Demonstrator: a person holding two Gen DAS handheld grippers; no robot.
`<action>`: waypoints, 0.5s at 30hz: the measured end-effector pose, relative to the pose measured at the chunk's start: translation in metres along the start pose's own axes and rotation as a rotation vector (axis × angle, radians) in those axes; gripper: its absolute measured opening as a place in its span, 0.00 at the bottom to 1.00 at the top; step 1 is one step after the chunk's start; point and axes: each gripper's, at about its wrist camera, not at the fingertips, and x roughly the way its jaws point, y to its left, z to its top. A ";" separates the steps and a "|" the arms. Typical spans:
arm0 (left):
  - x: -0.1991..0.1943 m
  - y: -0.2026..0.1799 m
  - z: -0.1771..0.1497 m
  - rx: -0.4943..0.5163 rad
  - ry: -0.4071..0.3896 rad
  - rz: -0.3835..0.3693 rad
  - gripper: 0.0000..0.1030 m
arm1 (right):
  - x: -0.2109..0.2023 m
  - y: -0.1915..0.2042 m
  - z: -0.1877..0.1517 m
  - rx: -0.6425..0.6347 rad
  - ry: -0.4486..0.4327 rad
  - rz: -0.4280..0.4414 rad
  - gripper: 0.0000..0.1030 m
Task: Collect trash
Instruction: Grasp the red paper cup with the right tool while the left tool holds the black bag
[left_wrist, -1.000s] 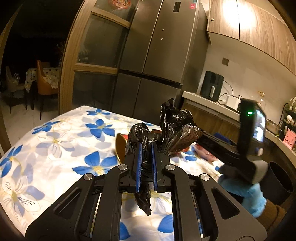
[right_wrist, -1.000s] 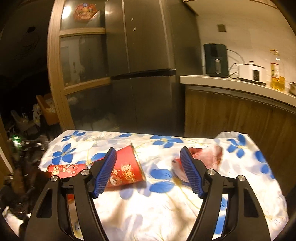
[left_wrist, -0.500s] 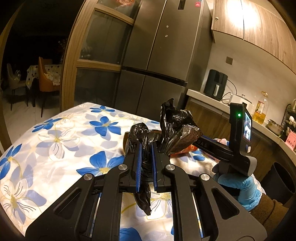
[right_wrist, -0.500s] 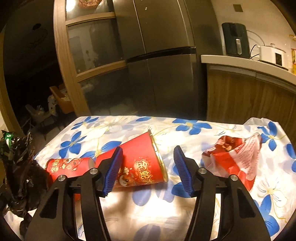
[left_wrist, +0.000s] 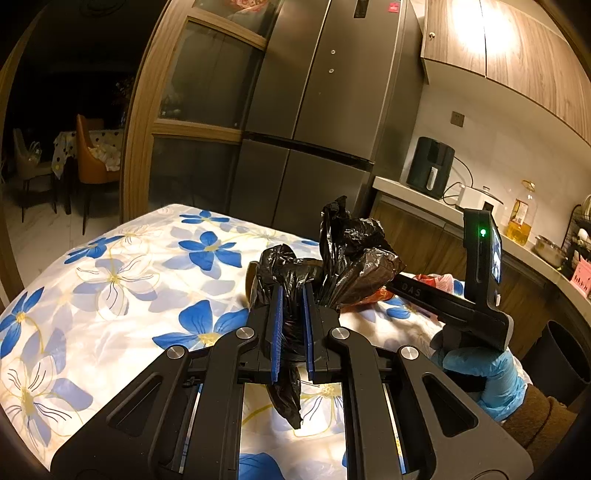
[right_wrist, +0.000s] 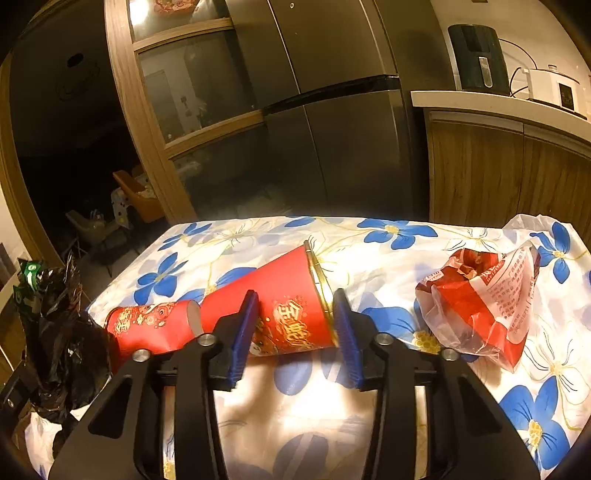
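**Cup between the pads, bag pinched on the other side**

Trash first: big red paper cup (right_wrist: 291, 299) is lying on its side on the flowered tablecloth (right_wrist: 369, 236), gold rim pointing to the right and a bit away from the camera. A smaller red cup (right_wrist: 155, 326) lies just left of it, its open end at or right against the big cup's base, can't tell which. Off to the right there's a crumpled red and clear snack wrapper (right_wrist: 476, 299), apart from the cups.

Right gripper (right_wrist: 293, 326) is down over the big cup with the blue pads on either side of its wide end. Jaws are closing, cup sits between them. The right pad looks right up at the rim and the left one overlaps the cup's side, but I honestly can't tell if they're pressing yet.

Left gripper (left_wrist: 291, 319) is nearly closed and clamped on a bunched black trash bag (left_wrist: 332, 258), which puffs up beyond the fingers with a tail hanging below them. In the right wrist view the bag (right_wrist: 61, 332) is at the table's left edge.

From the left wrist view you can also see a blue-gloved hand (left_wrist: 484, 373) gripping the other tool's handle, and beyond the table a steel fridge (left_wrist: 325, 110) and a counter (left_wrist: 424, 195) to the right.
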 end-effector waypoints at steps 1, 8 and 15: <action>0.000 -0.001 0.000 0.001 -0.001 0.001 0.09 | -0.002 0.002 -0.001 -0.009 -0.001 0.007 0.28; 0.000 -0.001 -0.001 0.002 0.001 0.003 0.09 | -0.016 0.009 -0.009 -0.050 0.006 0.057 0.12; -0.002 -0.004 -0.002 0.007 0.003 0.009 0.09 | -0.038 0.021 -0.016 -0.093 -0.024 0.050 0.04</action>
